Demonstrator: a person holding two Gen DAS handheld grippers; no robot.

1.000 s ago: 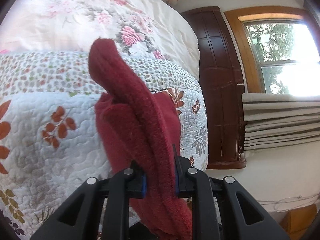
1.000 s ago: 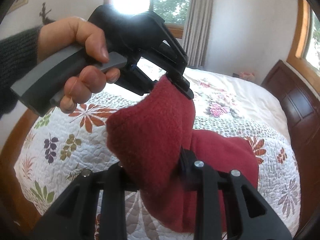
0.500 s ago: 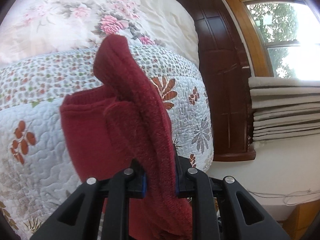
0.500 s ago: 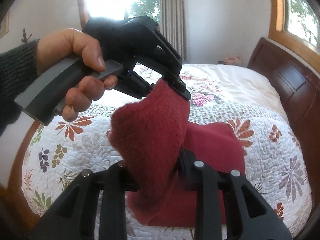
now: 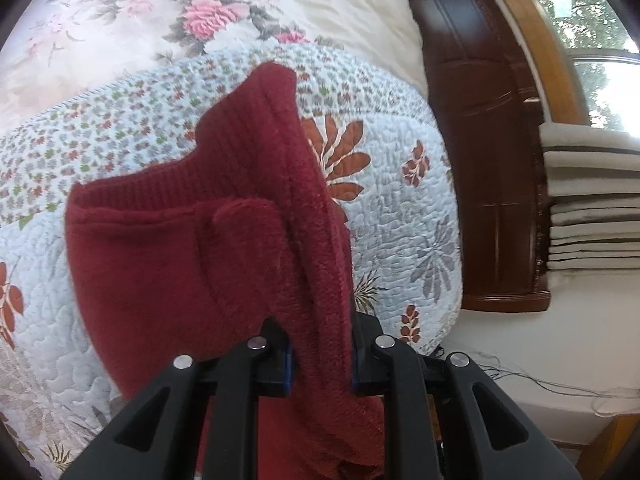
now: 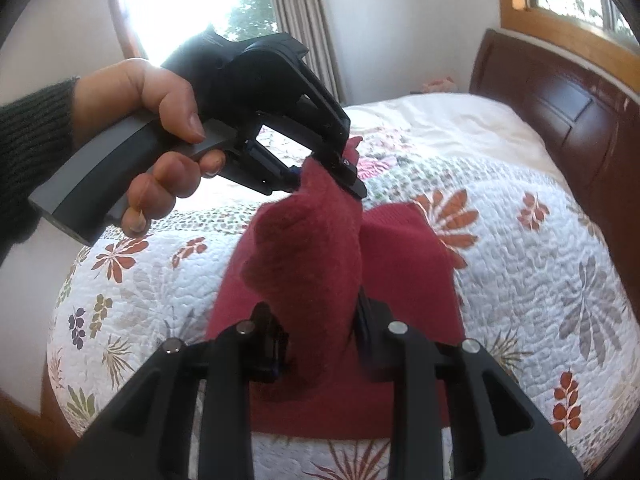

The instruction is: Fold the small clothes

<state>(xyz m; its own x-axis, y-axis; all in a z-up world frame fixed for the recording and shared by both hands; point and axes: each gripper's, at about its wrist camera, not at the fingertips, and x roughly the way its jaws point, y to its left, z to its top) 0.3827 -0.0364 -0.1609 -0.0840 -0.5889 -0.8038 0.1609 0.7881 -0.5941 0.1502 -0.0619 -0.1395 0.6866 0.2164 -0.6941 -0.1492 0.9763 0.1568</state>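
Your left gripper (image 5: 322, 360) is clamped on a raised fold of the dark red knitted garment (image 5: 168, 264), its blue-padded fingers (image 5: 287, 364) pressing the fabric from both sides. The pinched fold rises from between the fingers and ends in a ribbed edge that stands up above the rest of the cloth. In the right wrist view you can see the same left gripper (image 6: 336, 164) from outside, held in your left hand (image 6: 156, 136) with a dark knitted sleeve (image 6: 32, 140) at the wrist — its tips bite the top of the lifted fold.

Your right gripper (image 6: 320, 344) is likewise closed on the garment, with a thick bunch of red cloth filling the gap between its fingers. Between the two grips the fabric hangs up off the bed, while the lower part of the garment lies flat on the white quilted bedspread with red and grey leaf prints (image 6: 520, 264).

Beyond the bedspread lies a cream duvet with pink roses (image 5: 208, 20). A dark brown wooden headboard (image 6: 560, 112) stands at the far side of the bed — beside it, a wood-framed window (image 5: 592, 40) with a folded pale blind (image 5: 592, 200) below the glass.
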